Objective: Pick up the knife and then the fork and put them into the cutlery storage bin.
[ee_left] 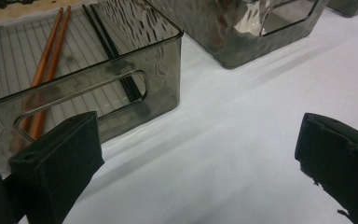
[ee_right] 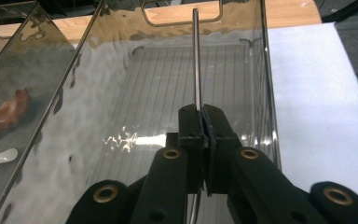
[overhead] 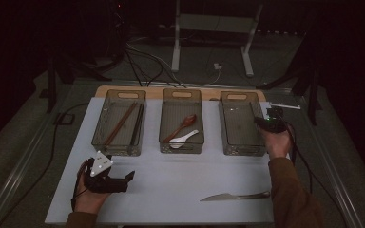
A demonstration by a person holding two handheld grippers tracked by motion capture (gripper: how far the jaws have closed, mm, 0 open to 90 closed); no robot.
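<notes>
Metal utensil (ee_right: 196, 56), thin and edge-on, sits clamped in the closed right gripper (ee_right: 204, 116) over the right-hand bin (ee_right: 265, 93); the left gripper (ee_left: 200, 163) rests wide open, empty, near the chopstick bin (ee_left: 168, 56).

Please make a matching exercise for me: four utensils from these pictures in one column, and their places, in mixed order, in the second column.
Things:
1. brown chopsticks
2. white spoon
3. knife
4. thin metal utensil

Places:
A. lying on the bare table
B. in the left bin
C. clamped in the right gripper
D. in the middle bin

Pairs: 1-B, 2-D, 3-A, 4-C
</notes>
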